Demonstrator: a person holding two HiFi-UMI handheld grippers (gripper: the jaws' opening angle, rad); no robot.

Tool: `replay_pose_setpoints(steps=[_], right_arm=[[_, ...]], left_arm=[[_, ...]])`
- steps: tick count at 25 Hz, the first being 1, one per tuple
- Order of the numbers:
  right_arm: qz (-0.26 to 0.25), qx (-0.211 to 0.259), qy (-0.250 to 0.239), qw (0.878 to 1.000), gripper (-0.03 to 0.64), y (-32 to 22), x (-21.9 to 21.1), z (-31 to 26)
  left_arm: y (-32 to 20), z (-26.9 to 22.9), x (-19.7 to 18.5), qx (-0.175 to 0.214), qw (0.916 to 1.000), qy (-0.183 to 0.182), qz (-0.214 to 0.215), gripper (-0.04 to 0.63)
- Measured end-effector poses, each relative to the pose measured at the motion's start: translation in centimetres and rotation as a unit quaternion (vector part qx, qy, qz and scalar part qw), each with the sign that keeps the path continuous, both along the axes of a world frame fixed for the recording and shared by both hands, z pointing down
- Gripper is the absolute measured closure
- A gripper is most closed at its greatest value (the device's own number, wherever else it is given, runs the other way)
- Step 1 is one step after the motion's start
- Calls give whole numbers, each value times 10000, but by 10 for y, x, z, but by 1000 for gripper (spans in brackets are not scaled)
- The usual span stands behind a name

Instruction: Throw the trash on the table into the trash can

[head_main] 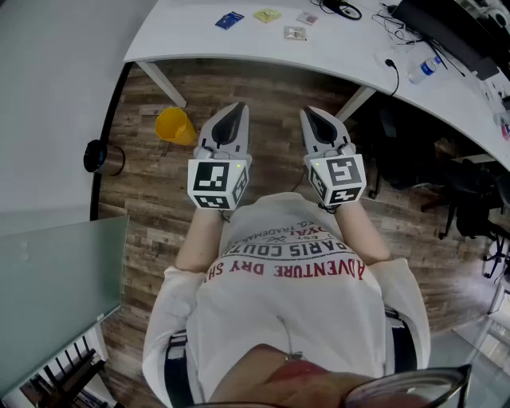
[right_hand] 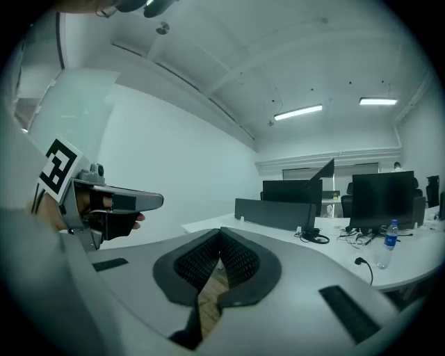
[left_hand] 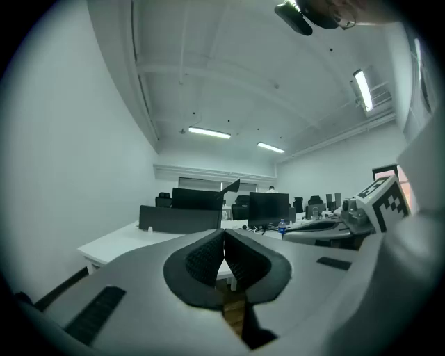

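Observation:
Several small wrappers lie on the white table (head_main: 191, 36) at the top of the head view: a blue packet (head_main: 229, 20), a yellow one (head_main: 268, 14), a pinkish one (head_main: 307, 17) and a clear one (head_main: 295, 33). A yellow trash can (head_main: 175, 125) stands on the wooden floor beside a table leg, just left of my left gripper (head_main: 234, 109). That gripper and my right gripper (head_main: 312, 113) are held side by side in front of my chest, well short of the table. Both are shut with nothing between the pads (left_hand: 208, 259) (right_hand: 238, 259).
A dark round bin (head_main: 103, 157) sits by the left wall. A water bottle (head_main: 424, 69), cables and monitors (head_main: 446, 28) occupy the table's right part, with black chairs (head_main: 470, 199) below. A glass panel (head_main: 48, 295) stands at the lower left.

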State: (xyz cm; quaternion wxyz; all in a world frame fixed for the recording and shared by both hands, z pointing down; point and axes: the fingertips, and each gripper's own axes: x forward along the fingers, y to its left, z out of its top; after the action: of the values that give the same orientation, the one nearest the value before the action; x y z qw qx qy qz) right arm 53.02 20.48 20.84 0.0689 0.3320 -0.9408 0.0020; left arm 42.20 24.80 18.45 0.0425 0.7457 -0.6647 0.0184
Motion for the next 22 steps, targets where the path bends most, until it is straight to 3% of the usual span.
replay_pose_setpoints(steps=[11,22], right_arm=[[312,-149,-143,9993,592,13,-28,7],[888,-597,-147,9942,592,33,-63,43]], left_arm=[[16,10,-30,-59,9999,72,129,572],[40,35,-97,-167,9989,310,309,572]])
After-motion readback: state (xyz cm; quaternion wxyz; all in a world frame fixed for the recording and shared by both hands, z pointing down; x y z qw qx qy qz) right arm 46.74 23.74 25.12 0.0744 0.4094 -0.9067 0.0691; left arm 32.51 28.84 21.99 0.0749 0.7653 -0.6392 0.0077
